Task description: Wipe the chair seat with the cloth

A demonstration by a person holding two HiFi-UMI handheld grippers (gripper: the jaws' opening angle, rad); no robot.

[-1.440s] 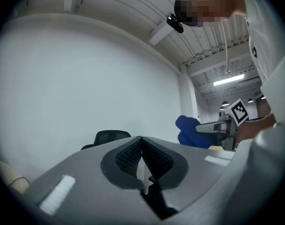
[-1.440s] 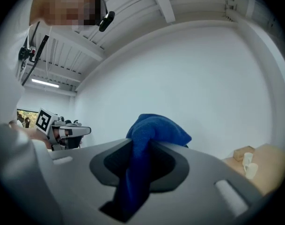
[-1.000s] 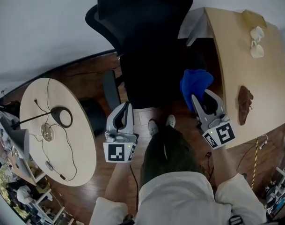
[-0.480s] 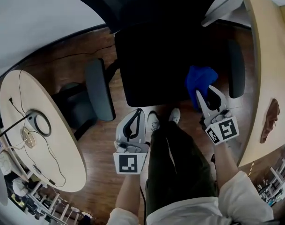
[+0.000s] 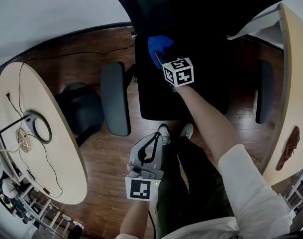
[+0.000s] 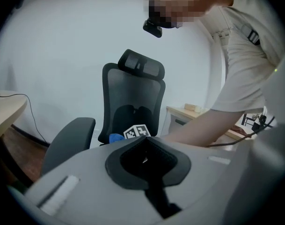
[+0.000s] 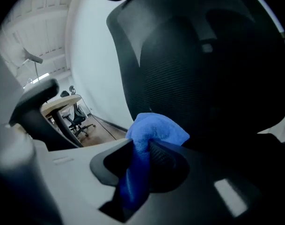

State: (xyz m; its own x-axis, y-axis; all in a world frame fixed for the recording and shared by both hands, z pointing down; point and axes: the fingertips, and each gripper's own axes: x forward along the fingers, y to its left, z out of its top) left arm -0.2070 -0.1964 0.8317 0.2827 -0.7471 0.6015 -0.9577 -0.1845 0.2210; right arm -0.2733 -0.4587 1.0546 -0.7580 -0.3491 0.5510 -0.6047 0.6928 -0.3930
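Note:
The black office chair seat [image 5: 196, 91] fills the upper middle of the head view. My right gripper [image 5: 159, 59] reaches over the seat's far left part, shut on a bunched blue cloth [image 5: 158, 45] that lies against the seat near the backrest. In the right gripper view the cloth [image 7: 154, 130] bulges from between the jaws of that gripper [image 7: 148, 143], with the mesh backrest [image 7: 203, 74] just behind. My left gripper [image 5: 154, 136] hangs shut and empty by the person's legs, short of the seat's front edge. In its own view that gripper [image 6: 144, 138] faces the chair [image 6: 133, 102].
Two grey armrests [image 5: 115, 98] [image 5: 264, 91] flank the seat. A round wooden table [image 5: 51, 153] with cables and a headset stands at the left. A wooden desk [image 5: 296, 78] runs along the right edge. The person's shoes [image 5: 163, 131] rest on the brown wood floor.
My right gripper has carried the cloth from the seat's front right corner across to its far left, near the backrest. The left gripper has stayed low, and the head view has shifted down.

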